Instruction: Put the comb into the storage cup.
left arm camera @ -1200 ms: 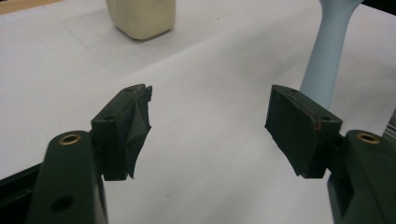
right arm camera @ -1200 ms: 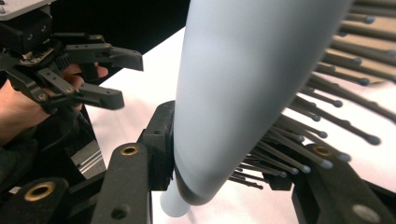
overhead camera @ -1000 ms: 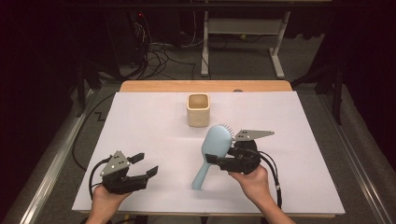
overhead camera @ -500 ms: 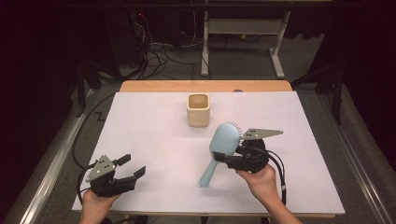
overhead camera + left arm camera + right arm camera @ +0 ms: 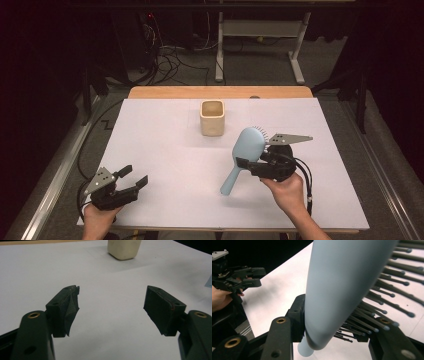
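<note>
Hands enter from the near edge of the table (image 5: 165, 150), which is covered by a smooth white sheet with a strip of bare wood showing along its far side. At the near left corner the left hand (image 5: 97, 215) grips the left gripper (image 5: 132, 177) low over the sheet, tilted forward and aimed up the table to the right. Its two black jaws stand wide apart with nothing between them; in the left gripper view the pads (image 5: 163, 308) are blocky wedges of matte dark rubber, and one has a ragged, torn edge. A grey three-cornered plate sits on the gripper's back.

Near the far middle of the sheet stands a cream cup (image 5: 212, 118), squarish with rounded corners, open at the top, upright and well apart from both grippers.

Right of centre the right hand (image 5: 286, 190) holds the right gripper (image 5: 243, 164) raised, pointing left across the table. Its jaws are clamped on a pale blue hairbrush (image 5: 243, 155) at the base of the oval head. The brush hangs above the sheet, tilted, head up toward the far side and slim handle slanting down to the near left. Its back is smooth matte plastic; thin dark bristles (image 5: 387, 307) with small rounded blue tips fan out from the other face.
</note>
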A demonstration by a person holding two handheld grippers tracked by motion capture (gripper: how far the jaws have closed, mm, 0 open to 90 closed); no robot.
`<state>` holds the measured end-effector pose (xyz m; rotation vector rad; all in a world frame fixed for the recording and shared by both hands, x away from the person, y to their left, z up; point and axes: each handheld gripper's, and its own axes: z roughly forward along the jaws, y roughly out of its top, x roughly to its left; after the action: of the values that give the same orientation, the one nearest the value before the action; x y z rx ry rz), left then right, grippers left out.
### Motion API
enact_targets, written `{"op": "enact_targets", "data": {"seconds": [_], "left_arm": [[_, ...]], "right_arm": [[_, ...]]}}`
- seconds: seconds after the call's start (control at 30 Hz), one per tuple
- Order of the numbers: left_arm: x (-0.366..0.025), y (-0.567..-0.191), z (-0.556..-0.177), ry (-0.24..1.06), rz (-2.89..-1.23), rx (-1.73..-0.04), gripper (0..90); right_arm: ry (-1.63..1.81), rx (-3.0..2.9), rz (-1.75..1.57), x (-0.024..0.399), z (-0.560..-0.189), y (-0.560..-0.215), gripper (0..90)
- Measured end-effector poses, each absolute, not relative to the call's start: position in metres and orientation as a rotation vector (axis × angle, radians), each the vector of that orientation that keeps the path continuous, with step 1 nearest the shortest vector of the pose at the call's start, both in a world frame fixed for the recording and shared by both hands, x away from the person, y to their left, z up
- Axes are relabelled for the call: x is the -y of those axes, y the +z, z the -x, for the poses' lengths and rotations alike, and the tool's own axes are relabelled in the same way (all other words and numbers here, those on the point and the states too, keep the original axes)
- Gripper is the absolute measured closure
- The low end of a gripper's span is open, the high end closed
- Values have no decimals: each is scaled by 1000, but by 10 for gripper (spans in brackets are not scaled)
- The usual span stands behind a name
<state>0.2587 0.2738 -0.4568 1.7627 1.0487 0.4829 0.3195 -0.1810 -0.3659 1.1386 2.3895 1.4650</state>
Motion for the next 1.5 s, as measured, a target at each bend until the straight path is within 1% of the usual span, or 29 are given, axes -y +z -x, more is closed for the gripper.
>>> {"op": "enact_targets", "data": {"seconds": [0.23, 0.57, 1.1, 1.5], "left_arm": [[-275, -462, -262, 467, -1773, -1078, 286], [-273, -463, -261, 453, -1771, -1076, 287], [-273, -463, -260, 455, -1759, -1088, 291], [-272, -463, -259, 453, -1766, -1088, 292]], "right_arm": [[1455, -2381, -1145, 179, -328, -362, 547], [1465, -2362, -1157, 179, -340, -351, 545], [1450, -2330, -1188, 187, -354, -336, 543], [1432, -2301, -1203, 185, -369, -321, 544]]}}
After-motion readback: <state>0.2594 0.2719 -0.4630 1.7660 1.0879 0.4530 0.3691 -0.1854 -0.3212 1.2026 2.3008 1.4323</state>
